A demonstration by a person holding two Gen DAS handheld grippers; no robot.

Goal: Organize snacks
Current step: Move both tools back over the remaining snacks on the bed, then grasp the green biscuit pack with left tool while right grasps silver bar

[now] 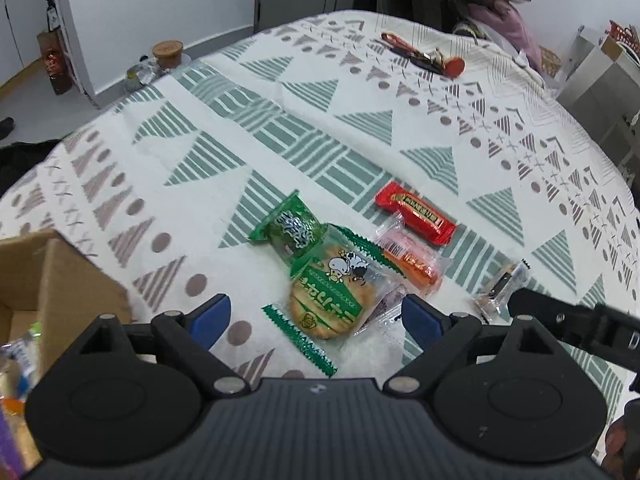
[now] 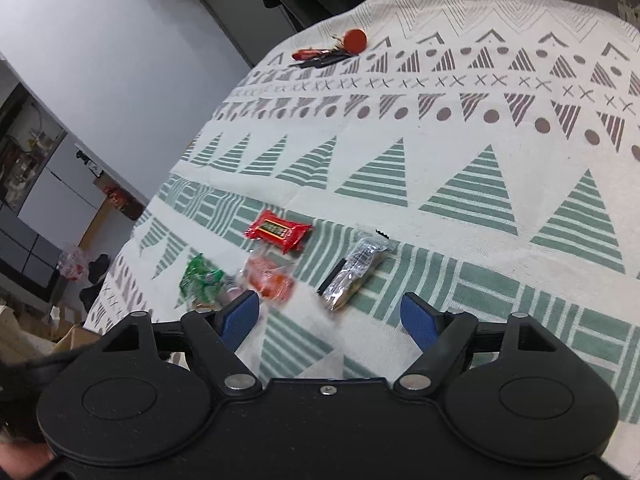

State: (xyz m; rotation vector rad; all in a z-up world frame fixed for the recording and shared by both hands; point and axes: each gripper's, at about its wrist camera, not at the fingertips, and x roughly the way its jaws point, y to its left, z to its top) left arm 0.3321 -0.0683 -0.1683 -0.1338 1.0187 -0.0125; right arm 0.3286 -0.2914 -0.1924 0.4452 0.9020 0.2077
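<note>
My left gripper (image 1: pixel 316 316) is open, its blue pads either side of a clear cracker pack with a green label (image 1: pixel 332 296). Behind the crackers lie a green packet (image 1: pixel 290 228), an orange snack (image 1: pixel 412 260) and a red bar (image 1: pixel 416 212). A silvery clear packet (image 1: pixel 500 284) lies to the right. My right gripper (image 2: pixel 332 320) is open and empty, just in front of that silvery packet (image 2: pixel 356 268). The right wrist view also shows the red bar (image 2: pixel 278 231), the orange snack (image 2: pixel 270 280) and the green packet (image 2: pixel 200 278).
A cardboard box (image 1: pixel 60 280) with some snacks inside stands at the left. A patterned cloth (image 1: pixel 360 128) covers the table. Red and black items (image 1: pixel 424 54) lie at the far edge. A cork-lidded jar (image 1: pixel 168 54) sits beyond the table's left side.
</note>
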